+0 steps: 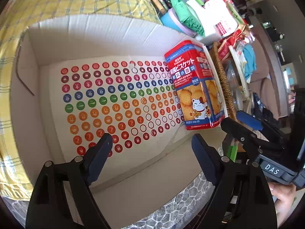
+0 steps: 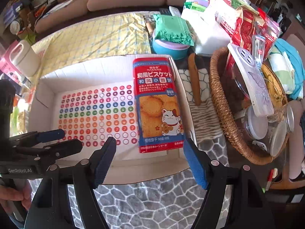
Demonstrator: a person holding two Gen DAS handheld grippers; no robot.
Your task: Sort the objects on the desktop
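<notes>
Both my grippers are spread wide with nothing in them, and my right gripper (image 2: 149, 157) is the nearer one. The biscuit box (image 2: 159, 105) lies dead ahead of it, just past the fingertips. It's flat against the right wall of the white cardboard tray (image 2: 85, 64), long axis running away from me, so I'd say straight in, fingers across the short width.

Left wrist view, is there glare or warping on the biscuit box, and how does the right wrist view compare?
Left wrist view: the biscuit box bows under fisheye, white glare on its red top corner. Right wrist view: the box looks straighter, evenly lit, print sharp; the wicker basket curves near the edge.
</notes>
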